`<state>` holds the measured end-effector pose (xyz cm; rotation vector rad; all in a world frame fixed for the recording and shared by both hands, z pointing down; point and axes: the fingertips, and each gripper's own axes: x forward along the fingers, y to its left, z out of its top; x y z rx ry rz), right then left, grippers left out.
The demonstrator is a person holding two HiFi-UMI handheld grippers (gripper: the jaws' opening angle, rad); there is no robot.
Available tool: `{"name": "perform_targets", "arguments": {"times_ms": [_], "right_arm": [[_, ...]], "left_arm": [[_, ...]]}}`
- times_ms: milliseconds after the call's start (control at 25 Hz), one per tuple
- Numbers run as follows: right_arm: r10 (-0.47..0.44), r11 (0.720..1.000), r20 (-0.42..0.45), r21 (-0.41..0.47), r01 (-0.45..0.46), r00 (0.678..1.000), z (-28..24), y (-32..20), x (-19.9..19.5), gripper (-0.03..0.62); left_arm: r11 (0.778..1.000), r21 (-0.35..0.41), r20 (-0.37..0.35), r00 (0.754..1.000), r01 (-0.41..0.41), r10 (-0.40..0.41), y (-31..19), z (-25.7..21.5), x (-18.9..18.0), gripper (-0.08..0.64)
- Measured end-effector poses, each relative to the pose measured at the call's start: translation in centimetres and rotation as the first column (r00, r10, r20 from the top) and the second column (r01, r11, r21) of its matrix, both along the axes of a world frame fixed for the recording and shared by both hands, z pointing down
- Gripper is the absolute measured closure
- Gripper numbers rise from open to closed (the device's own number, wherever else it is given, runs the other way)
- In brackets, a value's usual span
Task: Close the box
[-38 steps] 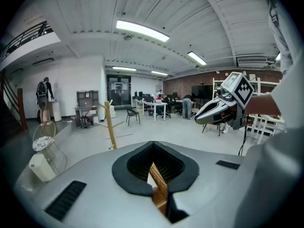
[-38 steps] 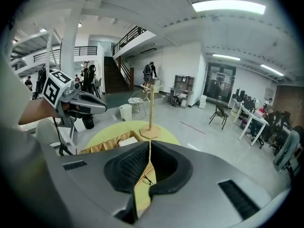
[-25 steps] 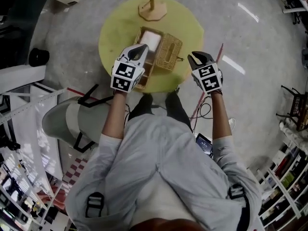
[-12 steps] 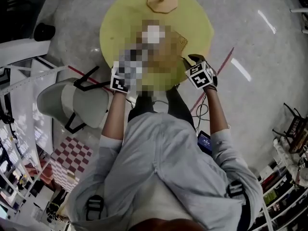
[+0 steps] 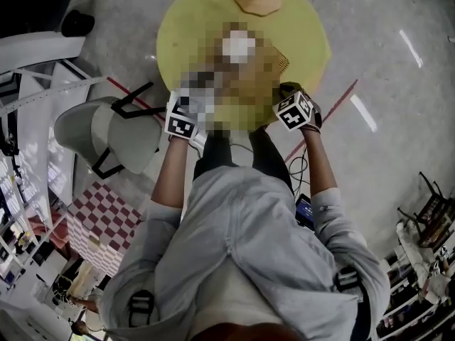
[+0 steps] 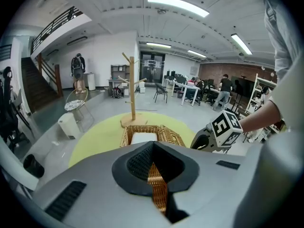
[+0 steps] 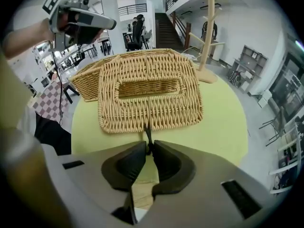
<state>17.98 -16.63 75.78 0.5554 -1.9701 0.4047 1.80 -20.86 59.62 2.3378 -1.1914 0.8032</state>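
Both grippers have dropped toward the wicker box [image 6: 126, 135] since the earlier frames, the right one much further: its view looked out across the room before, and now the flung-open lid [image 7: 149, 91] fills it. That lid lies flat on the yellow table [image 7: 223, 122] just beside the box body, slotted face up, with the box open and something white [image 6: 142, 137] lying inside. The right gripper [image 7: 148, 144] has just been closing its jaws, and a small dark loop [image 7: 147, 135] on the lid's free edge, the side farthest from the box, now sits pinched between the 2 fingertips, so I judge the lid caught by its pull tab. The left gripper [image 6: 153, 147] hangs above the box's near wall, jaws a narrow slit apart and gripping nothing (the wicker in that slit is only the box seen through the gap). For the task this means the reach is over and the swing comes next: lifting the loop in an arc back over the box. A thin loop could slip out of the tips, and the light box may shift unless the left gripper steadies it.
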Motion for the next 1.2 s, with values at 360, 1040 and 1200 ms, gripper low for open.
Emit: {"name": "perform_targets", "arguments": {"times_ms": [360,1040,1200], "right_arm": [[0.013,1.000,-0.011,0.016,-0.013,1.000,-1.6,-0.1,-0.3,0.554],[0.123,0.979,0.041,0.157,-0.128,0.992,-14.4,-1.7,-2.7,0.555],[0.115,0.971,0.055,0.206,-0.124,0.992,-17.4,-2.8,-5.5,0.555]], "left_arm": [[0.999,0.022,-0.015,1.000,0.024,-0.024,0.1,-0.7,-1.7,0.532],[0.985,0.161,-0.093,0.993,-0.061,0.077,-3.5,-7.0,-5.5,0.531],[0.982,0.175,-0.107,0.990,-0.073,0.092,-4.1,-7.8,-7.0,0.532]]}}
